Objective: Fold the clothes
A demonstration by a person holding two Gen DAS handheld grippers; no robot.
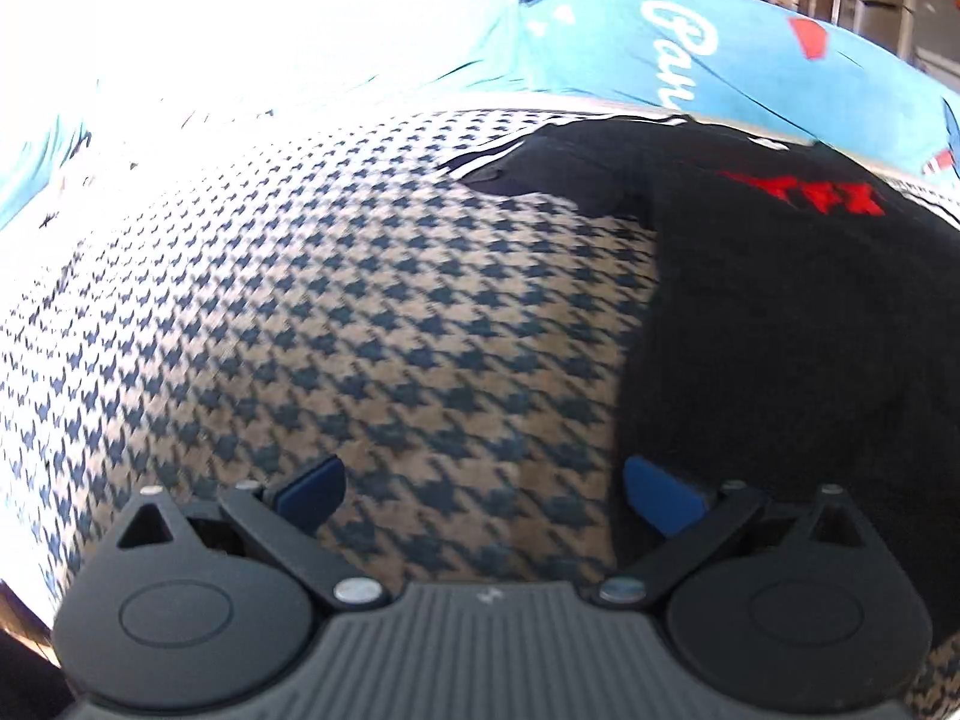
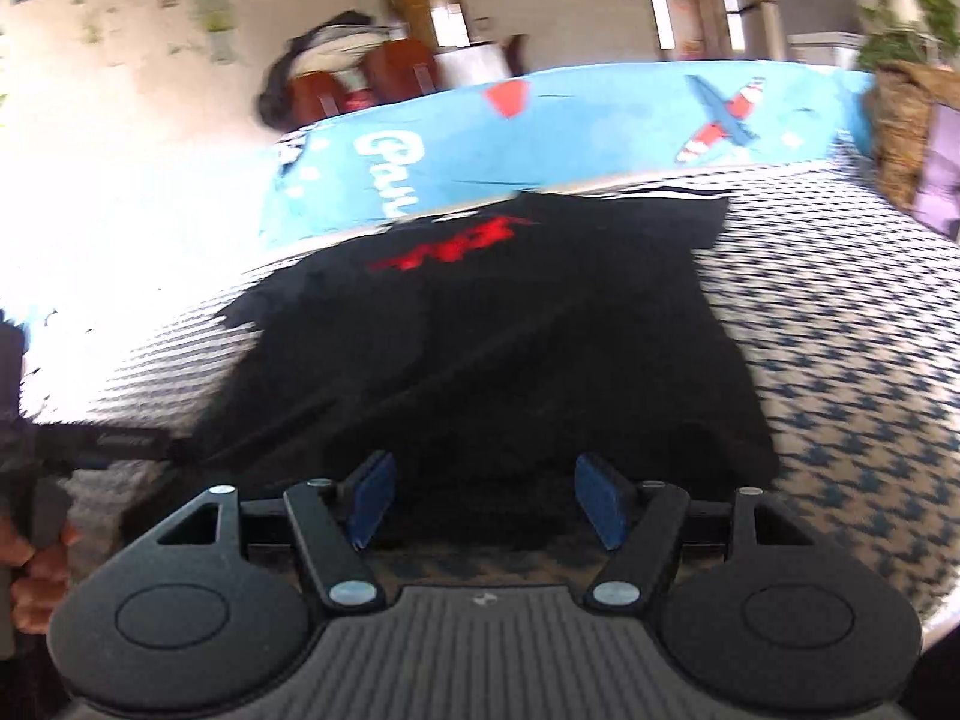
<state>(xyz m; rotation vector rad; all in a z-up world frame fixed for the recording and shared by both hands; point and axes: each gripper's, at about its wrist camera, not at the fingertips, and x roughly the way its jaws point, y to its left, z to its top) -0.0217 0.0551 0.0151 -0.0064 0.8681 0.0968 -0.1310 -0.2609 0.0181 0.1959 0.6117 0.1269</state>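
Observation:
A black garment (image 1: 780,312) with a red logo (image 1: 810,192) lies spread on a houndstooth-patterned cloth (image 1: 360,330). In the left wrist view it fills the right side. My left gripper (image 1: 483,495) is open and empty above the houndstooth cloth, its right pad (image 1: 660,495) at the garment's near left edge. In the right wrist view the black garment (image 2: 480,360) lies straight ahead, red logo (image 2: 456,246) toward the far end. My right gripper (image 2: 486,501) is open and empty over the garment's near edge.
A blue cloth (image 2: 570,126) with white lettering and a red-and-white plane print lies beyond the garment; it also shows in the left wrist view (image 1: 690,54). A basket with a plant (image 2: 906,114) stands at the far right. Chairs (image 2: 360,78) stand behind. A hand (image 2: 36,576) holds the other gripper at left.

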